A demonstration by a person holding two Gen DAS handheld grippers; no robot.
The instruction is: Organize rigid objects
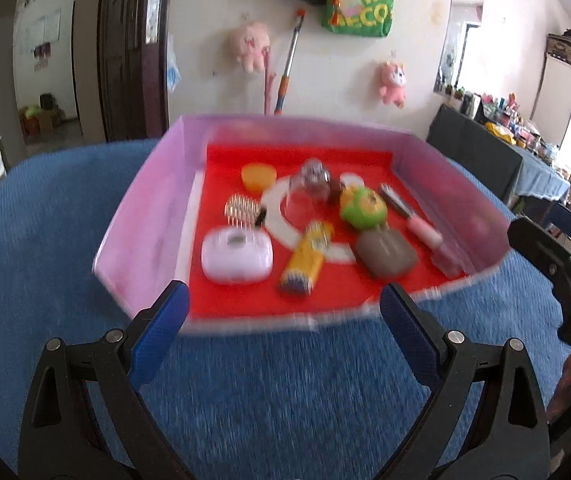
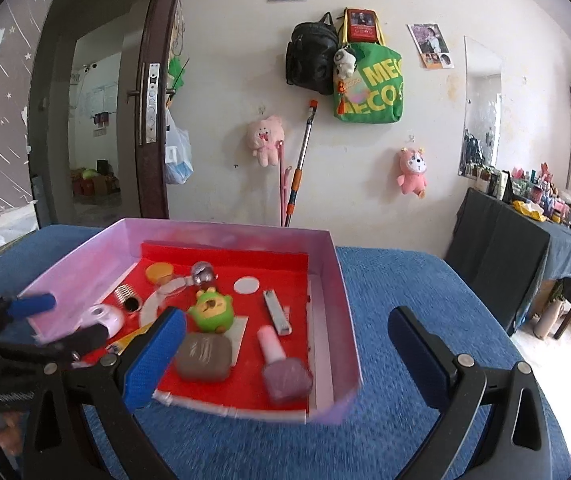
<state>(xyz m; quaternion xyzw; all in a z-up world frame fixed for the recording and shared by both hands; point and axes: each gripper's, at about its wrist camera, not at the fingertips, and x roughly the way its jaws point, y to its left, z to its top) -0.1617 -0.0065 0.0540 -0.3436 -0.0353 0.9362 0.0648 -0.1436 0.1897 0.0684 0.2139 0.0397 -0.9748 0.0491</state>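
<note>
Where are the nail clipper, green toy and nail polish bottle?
nail clipper [image 2: 276, 312], right wrist view, middle of its metal body.
green toy [image 2: 210, 311], right wrist view, its face.
nail polish bottle [image 2: 286, 379], right wrist view, the glass body.

We see a green tote bag [image 2: 369, 88] and black backpack [image 2: 311, 60] hanging above two pink plush toys [image 2: 265, 140].

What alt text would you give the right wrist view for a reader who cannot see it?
A shallow pink-walled tray with a red floor sits on a blue cloth, holding a green toy, nail clipper, nail polish bottle and other small items. The open right gripper hovers at its near edge; the left gripper reaches in from the left.
</note>
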